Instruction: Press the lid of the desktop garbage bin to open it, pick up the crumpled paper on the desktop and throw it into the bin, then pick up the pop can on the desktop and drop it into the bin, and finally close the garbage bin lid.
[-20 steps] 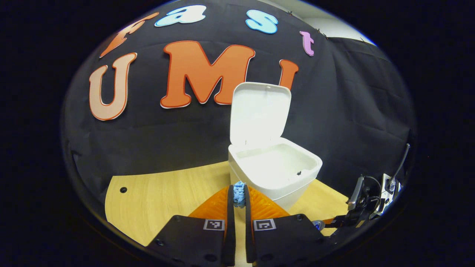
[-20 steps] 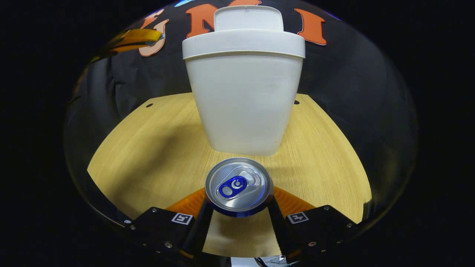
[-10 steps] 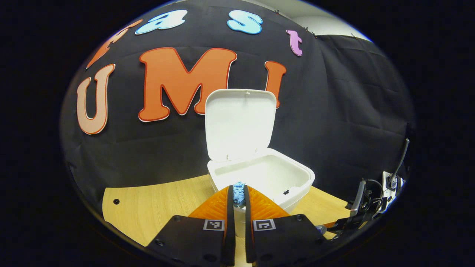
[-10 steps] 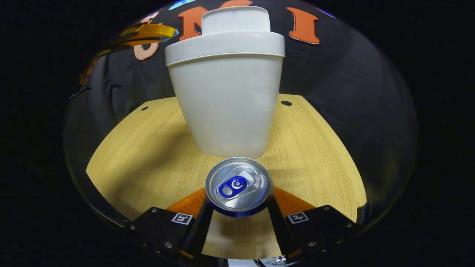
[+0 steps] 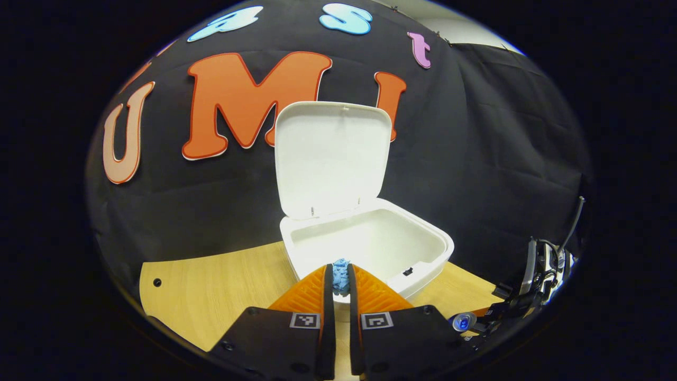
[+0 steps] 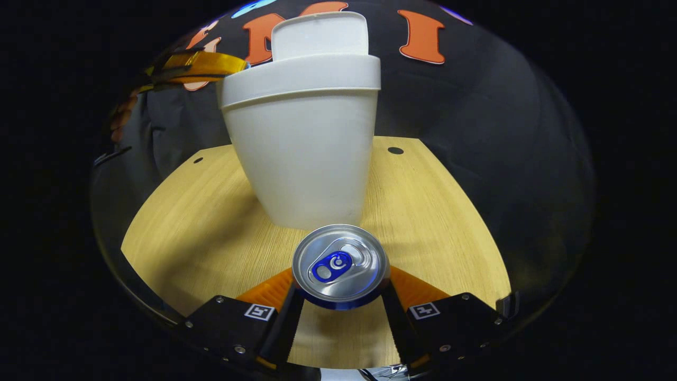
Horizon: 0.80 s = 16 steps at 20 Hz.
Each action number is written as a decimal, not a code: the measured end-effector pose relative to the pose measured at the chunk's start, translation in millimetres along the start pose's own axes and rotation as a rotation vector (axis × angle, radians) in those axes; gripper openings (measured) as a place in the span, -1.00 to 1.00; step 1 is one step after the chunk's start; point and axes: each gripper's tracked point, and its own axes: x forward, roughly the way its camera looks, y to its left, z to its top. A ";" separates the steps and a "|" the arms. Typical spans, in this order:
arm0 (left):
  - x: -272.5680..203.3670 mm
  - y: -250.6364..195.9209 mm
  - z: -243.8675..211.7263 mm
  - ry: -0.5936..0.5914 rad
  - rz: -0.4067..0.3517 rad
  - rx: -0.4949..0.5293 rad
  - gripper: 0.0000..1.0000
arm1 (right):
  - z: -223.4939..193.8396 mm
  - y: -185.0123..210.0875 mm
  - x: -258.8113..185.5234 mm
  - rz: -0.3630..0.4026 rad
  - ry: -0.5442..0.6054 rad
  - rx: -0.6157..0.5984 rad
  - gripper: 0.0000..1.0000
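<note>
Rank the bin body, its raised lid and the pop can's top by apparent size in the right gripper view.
1. bin body, clearly largest.
2. and 3. pop can top and raised lid look alike; the can sits much nearer the camera and the lid is partly hidden behind the rim, so no ranking.

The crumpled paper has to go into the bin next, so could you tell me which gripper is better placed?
Left. The left gripper pinches the crumpled paper at the open bin's rim; the right gripper holds the pop can low before it.
</note>
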 end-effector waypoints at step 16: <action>-15.2 10.7 0.1 -0.047 0.004 -0.024 0.33 | 133.8 -24.5 -72.9 -0.021 -0.219 -0.066 0.55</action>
